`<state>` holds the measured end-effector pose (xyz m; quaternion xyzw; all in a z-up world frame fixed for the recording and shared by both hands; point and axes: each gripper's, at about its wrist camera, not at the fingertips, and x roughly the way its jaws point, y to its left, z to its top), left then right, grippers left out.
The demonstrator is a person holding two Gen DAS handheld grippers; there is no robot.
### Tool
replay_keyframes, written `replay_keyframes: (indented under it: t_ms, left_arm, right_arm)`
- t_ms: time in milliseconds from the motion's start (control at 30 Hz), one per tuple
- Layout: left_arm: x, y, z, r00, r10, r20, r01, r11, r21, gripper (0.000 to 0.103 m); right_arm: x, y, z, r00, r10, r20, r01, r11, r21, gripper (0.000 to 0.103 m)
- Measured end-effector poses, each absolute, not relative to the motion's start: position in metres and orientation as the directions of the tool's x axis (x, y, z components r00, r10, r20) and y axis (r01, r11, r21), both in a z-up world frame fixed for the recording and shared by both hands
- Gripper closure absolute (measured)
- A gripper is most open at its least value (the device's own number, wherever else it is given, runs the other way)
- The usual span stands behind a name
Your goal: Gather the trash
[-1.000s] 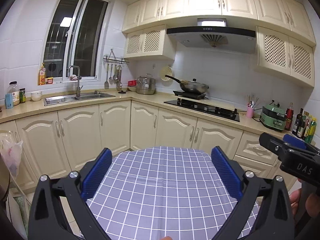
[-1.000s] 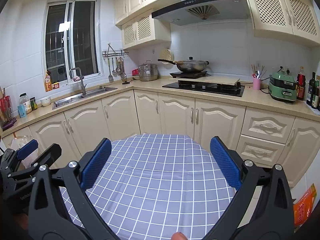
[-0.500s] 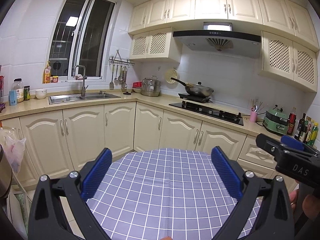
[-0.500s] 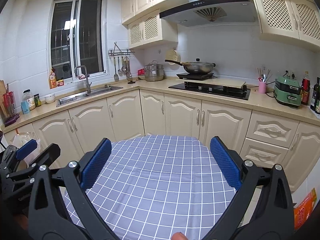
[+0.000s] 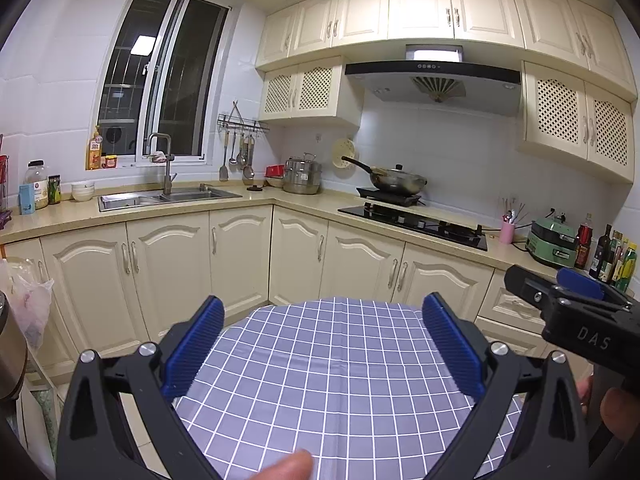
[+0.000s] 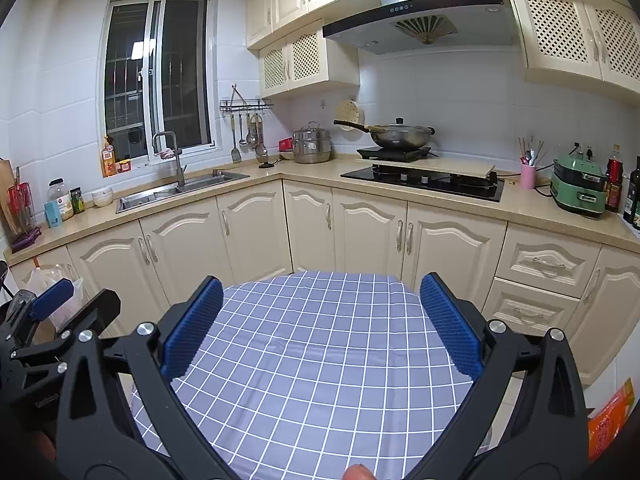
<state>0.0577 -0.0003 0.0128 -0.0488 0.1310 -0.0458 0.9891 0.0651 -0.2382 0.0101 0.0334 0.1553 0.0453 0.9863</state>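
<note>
Over the checked table (image 5: pixel 340 364), both grippers are held level, side by side. The left gripper (image 5: pixel 322 340) and the right gripper (image 6: pixel 320 320) are spread wide, and nothing is held by either. No trash can be made out on the cloth between or ahead of the fingers; its place cannot be told. An orange packet (image 6: pixel 612 412) on the floor, far right, may be trash. Being aimed at the cabinets, the cameras could let low litter be missed, or the close-set grippers could be knocked together.

One checked table (image 5: pixel 332 364), two grippers (both spread wide), one wok (image 5: pixel 396 180), one steel pot (image 5: pixel 302 178).
</note>
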Motion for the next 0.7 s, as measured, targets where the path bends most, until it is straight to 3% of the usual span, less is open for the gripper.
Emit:
replay_keyframes:
  t_ms: [333,700]
  left_arm:
    - [0.0513,0.0039,0.0194,0.98,-0.058,-0.19,0.039,0.994,-0.104,0.004]
    - [0.057,0.0045,0.0167,0.976,-0.028,-0.216,0.009,0.996,-0.087,0.004]
  right_arm:
    - [0.0673,-0.2411,0.0086,0.946,0.103,-0.308,-0.079,0.993,0.087,0.006]
    - [0.0698,-0.2415,0.0037,0.942,0.107,-0.317,-0.079,0.992,0.098,0.006]
